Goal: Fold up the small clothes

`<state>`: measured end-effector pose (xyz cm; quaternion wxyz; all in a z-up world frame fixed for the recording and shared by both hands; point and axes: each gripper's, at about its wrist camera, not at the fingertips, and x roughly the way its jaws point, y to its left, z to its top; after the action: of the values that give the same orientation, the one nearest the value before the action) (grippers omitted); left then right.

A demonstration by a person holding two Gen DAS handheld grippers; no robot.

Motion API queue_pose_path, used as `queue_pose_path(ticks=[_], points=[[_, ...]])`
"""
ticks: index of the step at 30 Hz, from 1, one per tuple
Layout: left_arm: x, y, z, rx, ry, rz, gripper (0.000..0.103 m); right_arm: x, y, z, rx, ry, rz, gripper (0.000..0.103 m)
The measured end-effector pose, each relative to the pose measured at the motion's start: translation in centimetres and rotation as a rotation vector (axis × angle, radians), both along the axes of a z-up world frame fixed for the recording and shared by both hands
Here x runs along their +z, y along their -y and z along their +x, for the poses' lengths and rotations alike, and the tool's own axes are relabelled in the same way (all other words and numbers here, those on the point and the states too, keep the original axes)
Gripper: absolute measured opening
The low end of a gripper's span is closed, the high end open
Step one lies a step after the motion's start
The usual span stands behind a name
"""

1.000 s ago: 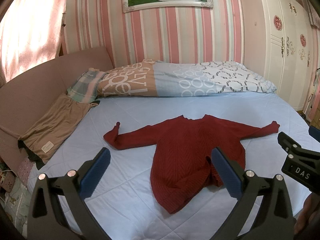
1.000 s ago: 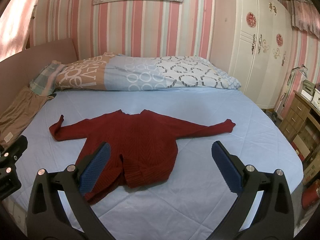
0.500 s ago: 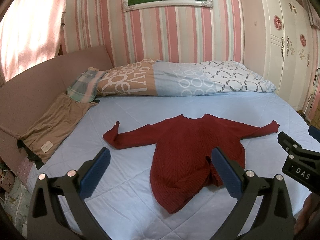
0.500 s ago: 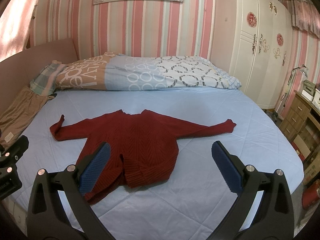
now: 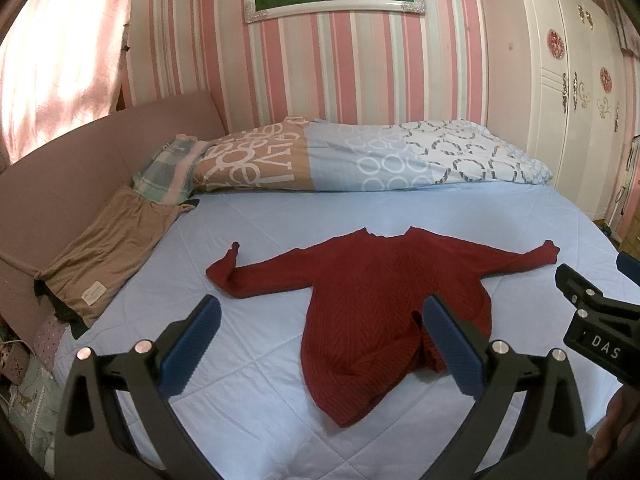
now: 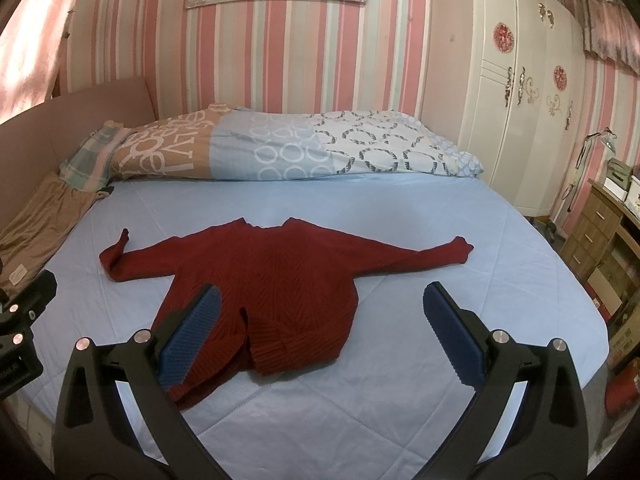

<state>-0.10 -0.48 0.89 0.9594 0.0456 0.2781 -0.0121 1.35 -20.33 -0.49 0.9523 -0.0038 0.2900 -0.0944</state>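
Note:
A dark red knit sweater (image 5: pixel 380 300) (image 6: pixel 276 276) lies spread on the light blue bed sheet (image 5: pixel 260 400) (image 6: pixel 400 360), both sleeves stretched out sideways. Its lower hem is rumpled, with the bottom right part bunched and turned over. My left gripper (image 5: pixel 320 348) hovers open above the near edge of the bed, in front of the sweater's lower left. My right gripper (image 6: pixel 322 336) is open too, held above the sheet in front of the sweater's hem and to its right. Neither holds anything. The right gripper's body shows at the right edge of the left wrist view.
A folded patterned duvet (image 5: pixel 360 156) (image 6: pixel 280 148) lies along the wall side of the bed. A tan garment (image 5: pixel 104 252) is draped at the pink headboard on the left. A white wardrobe (image 6: pixel 528 100) and a wooden dresser (image 6: pixel 600 236) stand to the right.
Both grippers have drifted back very slightly. The sweater lies as before and both grippers stay open.

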Motion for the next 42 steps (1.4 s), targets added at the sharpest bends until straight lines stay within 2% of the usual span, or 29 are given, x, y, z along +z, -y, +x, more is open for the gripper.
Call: queue_pose_path(ticks=[25, 42], points=[[-0.3, -0.1, 0.0, -0.001, -0.002, -0.001, 0.101, -0.2, -0.4, 0.3, 0.003, -0.005, 0.002, 0.1], [-0.6, -0.1, 0.2, 0.001, -0.009, -0.004, 0.101, -1.4, -0.3, 1.1, 0.005, -0.013, 0.004, 0.1]])
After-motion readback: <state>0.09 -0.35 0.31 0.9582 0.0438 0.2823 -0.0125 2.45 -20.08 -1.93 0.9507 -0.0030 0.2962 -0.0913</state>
